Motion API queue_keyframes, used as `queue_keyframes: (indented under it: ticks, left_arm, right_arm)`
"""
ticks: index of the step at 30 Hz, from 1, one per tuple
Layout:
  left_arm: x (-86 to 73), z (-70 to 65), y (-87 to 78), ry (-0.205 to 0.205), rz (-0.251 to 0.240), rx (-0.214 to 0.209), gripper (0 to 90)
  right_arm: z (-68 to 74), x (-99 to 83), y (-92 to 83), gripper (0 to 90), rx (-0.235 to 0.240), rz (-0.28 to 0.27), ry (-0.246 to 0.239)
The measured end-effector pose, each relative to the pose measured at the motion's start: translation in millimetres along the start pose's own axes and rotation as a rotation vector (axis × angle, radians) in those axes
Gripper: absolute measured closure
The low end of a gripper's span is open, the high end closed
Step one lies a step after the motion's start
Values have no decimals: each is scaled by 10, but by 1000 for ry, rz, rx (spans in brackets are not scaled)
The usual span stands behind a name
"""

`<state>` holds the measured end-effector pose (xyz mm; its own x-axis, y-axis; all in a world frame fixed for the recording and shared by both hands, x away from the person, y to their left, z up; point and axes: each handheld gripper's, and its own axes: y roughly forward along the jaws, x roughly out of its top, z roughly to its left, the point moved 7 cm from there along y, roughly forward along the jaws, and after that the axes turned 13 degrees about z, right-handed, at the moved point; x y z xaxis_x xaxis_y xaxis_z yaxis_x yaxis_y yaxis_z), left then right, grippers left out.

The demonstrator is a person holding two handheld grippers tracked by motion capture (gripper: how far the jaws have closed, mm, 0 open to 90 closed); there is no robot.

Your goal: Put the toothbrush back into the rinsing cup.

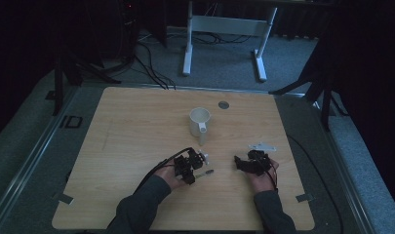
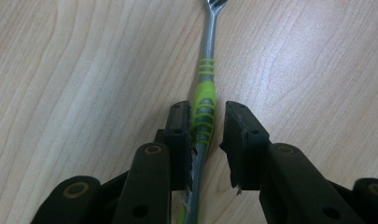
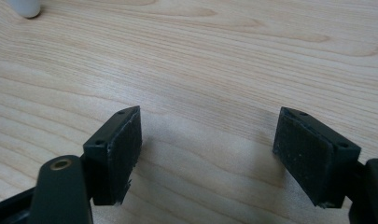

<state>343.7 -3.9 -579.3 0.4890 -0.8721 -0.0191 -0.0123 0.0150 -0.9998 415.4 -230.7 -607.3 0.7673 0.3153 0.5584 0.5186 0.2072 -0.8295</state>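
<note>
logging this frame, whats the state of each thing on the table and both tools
white ceramic mug: upright on the wooden table, nothing visible inside
green and grey toothbrush: lying flat on the table, handle between the left tool's jaws
left tool: open, one jaw against the handle, a gap at the other
right tool: wide open, holding nothing, just above bare wood

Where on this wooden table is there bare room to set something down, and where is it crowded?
Free: the left half of the light wooden table, left of the white ceramic mug, and the near strip between the forearms. Crowded: the near centre, where the left gripper straddles the green-and-grey toothbrush, beside the right gripper.
</note>
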Motion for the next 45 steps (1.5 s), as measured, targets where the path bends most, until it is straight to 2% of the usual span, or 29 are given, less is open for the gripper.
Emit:
queue_keyframes:
  ticks: [8,27,32,45]
  left_arm:
    - [5,10,38,5,23,10,761]
    - [30,20,64,28,44,8,786]
    - [27,29,42,24,25,9,788]
    - [25,113,-174,-21,-100,-12,788]
  right_arm:
    - [0,0,0,232,0,0,0]
    - [1,1,0,232,1,0,-1]
    - [0,1,1,232,1,0,-2]
    - [0,1,1,232,1,0,-2]
